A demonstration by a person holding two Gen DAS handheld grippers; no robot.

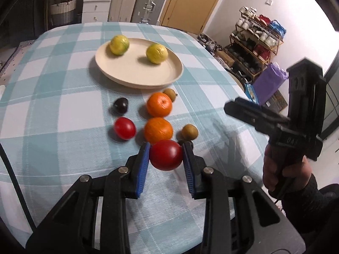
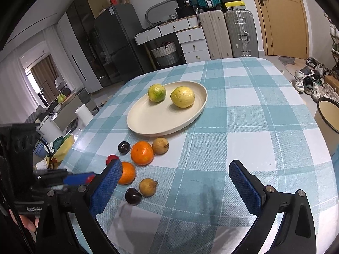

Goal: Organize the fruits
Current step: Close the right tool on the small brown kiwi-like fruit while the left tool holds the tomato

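My left gripper (image 1: 166, 154) is shut on a red tomato (image 1: 166, 155), held just above the checked cloth near the table's front. Beyond it lie two oranges (image 1: 159, 104) (image 1: 158, 130), a second red tomato (image 1: 124, 128), a dark plum (image 1: 120, 105) and two brown kiwis (image 1: 190, 131) (image 1: 170, 94). A cream plate (image 1: 135, 72) holds two yellow-green citrus fruits (image 1: 119, 44) (image 1: 156, 53). My right gripper (image 2: 175, 169) is open and empty above bare cloth, right of the fruit cluster (image 2: 142, 152); the plate (image 2: 156, 118) lies beyond it. A second plum (image 2: 132, 195) lies near its left finger.
The table's right edge drops off toward a shoe rack (image 1: 254, 44) and a purple bag (image 1: 269, 82). A cream bin (image 2: 328, 114) stands at the right of the table. Suitcases (image 2: 228, 33) and drawers stand behind it.
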